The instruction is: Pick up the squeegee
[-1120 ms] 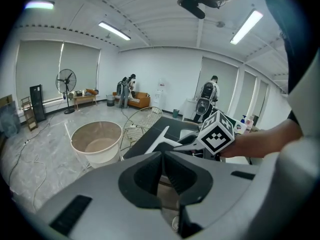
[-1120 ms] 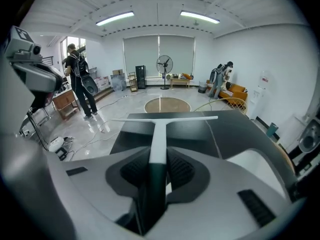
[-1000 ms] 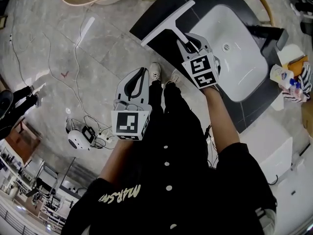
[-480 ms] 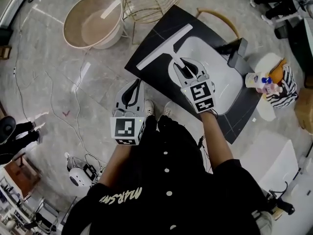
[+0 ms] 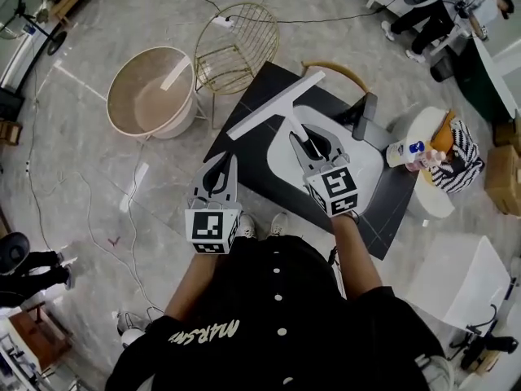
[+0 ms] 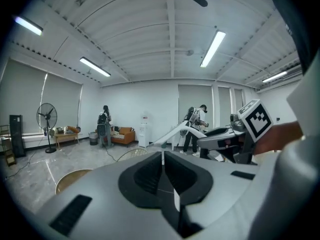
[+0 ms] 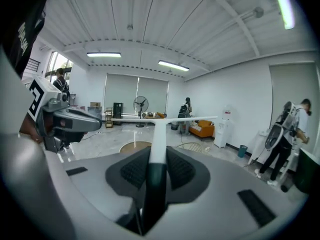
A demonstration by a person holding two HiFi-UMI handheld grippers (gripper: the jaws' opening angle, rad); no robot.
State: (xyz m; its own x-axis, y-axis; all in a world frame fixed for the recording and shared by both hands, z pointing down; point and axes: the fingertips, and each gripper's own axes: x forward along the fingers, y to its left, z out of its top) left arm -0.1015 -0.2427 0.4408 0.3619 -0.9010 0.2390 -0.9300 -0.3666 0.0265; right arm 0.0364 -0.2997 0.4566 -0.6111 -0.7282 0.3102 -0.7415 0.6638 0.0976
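Up in the air, but we're not relaxing yet.
Our left gripper (image 6: 162,156) is pinched shut on nothing; our right gripper (image 7: 152,159) clamps the dark handle (image 7: 150,194) of the white T-shaped plastic squeegee (image 7: 158,131) above the white sink basin (image 5: 365,168), and that long blade (image 7: 130,119) could lever it loose on a fast swing.

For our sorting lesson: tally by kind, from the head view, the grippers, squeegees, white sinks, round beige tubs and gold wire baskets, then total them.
grippers: 2 (left gripper, right gripper)
squeegee: 1
white sink: 1
beige tub: 1
wire basket: 1
total: 6
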